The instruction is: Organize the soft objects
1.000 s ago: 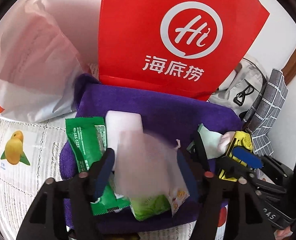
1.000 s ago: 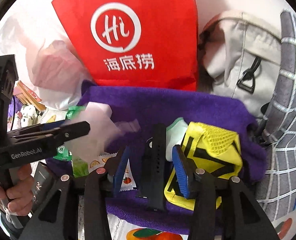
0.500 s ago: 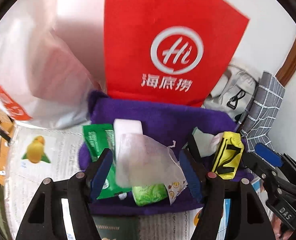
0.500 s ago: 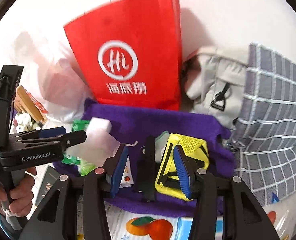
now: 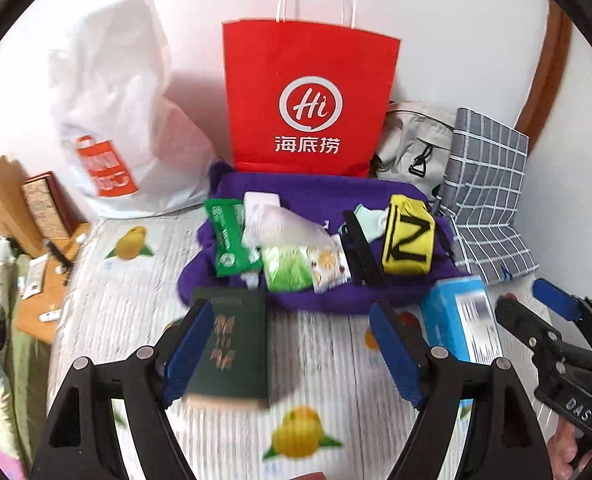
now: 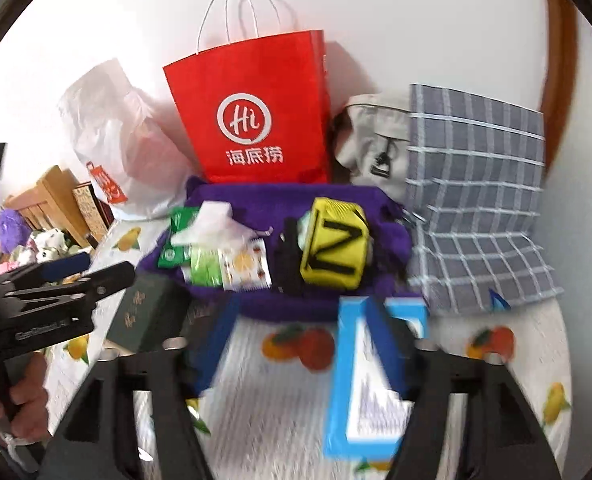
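Observation:
A purple towel (image 5: 316, 196) (image 6: 256, 196) lies on the fruit-print tablecloth with soft things on it: a green packet (image 5: 228, 236), a crumpled white plastic wrapper (image 5: 280, 224) (image 6: 212, 220), snack sachets (image 5: 324, 264), a black strap (image 5: 360, 252) and a yellow mesh pouch (image 5: 410, 240) (image 6: 332, 252). My left gripper (image 5: 290, 356) hovers in front of the towel, jaws opening and gripping nothing; a dark green book (image 5: 232, 348) lies on the table by its left finger. My right gripper (image 6: 302, 344) is also opening and empty, above a blue box (image 6: 372, 380).
Against the wall behind the towel stand a red paper bag (image 5: 308, 100), a white plastic bag (image 5: 124, 120), a beige bag (image 5: 412, 140) and a grey checked cloth (image 5: 488, 200). A wooden bedside surface (image 5: 44, 292) with small items lies off the table's left edge.
Both grippers have drawn back and up from the towel, and their jaws stand wider. The white wrapper that was between the left fingers now lies on the towel. The green book and blue box have come into view.

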Demonstrator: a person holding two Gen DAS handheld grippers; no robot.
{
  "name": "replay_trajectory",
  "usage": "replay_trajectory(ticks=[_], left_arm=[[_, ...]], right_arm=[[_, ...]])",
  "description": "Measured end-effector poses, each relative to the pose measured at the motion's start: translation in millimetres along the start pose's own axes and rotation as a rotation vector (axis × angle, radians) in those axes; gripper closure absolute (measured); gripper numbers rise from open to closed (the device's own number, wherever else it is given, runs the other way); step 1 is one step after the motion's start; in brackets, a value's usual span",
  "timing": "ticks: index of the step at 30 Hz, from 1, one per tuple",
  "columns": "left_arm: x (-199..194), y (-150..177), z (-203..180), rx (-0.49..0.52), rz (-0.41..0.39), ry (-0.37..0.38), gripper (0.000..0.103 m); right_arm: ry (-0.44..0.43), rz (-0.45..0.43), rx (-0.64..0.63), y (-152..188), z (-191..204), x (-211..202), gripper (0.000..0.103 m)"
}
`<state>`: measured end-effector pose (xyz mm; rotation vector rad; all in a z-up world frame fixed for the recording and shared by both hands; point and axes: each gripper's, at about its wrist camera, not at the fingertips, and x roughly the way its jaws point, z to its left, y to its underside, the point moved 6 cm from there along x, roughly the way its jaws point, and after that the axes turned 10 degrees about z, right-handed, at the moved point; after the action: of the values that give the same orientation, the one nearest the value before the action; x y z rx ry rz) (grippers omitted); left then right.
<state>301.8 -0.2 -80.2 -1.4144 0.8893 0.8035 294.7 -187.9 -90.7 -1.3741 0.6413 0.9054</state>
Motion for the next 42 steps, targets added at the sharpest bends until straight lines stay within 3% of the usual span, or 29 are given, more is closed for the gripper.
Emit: replay_trajectory(ticks=[4, 10, 19, 29, 42], left_arm=[[-31, 35, -6, 0.005, -0.031, -0.037, 0.024], [-67, 87, -14, 0.004, -0.061, -0.046, 0.018], [-103, 140, -18, -0.007, -0.093, -0.060, 0.017], [-122, 172, -26, 0.003, -0.122, -0.063, 0.015], [-137, 179, -30, 0.009, -0.147, -0.060, 0.015]], right_arm=[[-0.002, -0.020, 0.000, 32, -1, -26, 0.017], [0.073, -0.063, -0.024, 79, -3, -67, 0.004], [0.077, -0.070, 0.005, 136, -7, -103, 0.003], [0.066, -0.090, 0.022, 168, -8, -130, 0.003], [0.074, -0.116, 0.026, 177, -9, -144, 0.003]])
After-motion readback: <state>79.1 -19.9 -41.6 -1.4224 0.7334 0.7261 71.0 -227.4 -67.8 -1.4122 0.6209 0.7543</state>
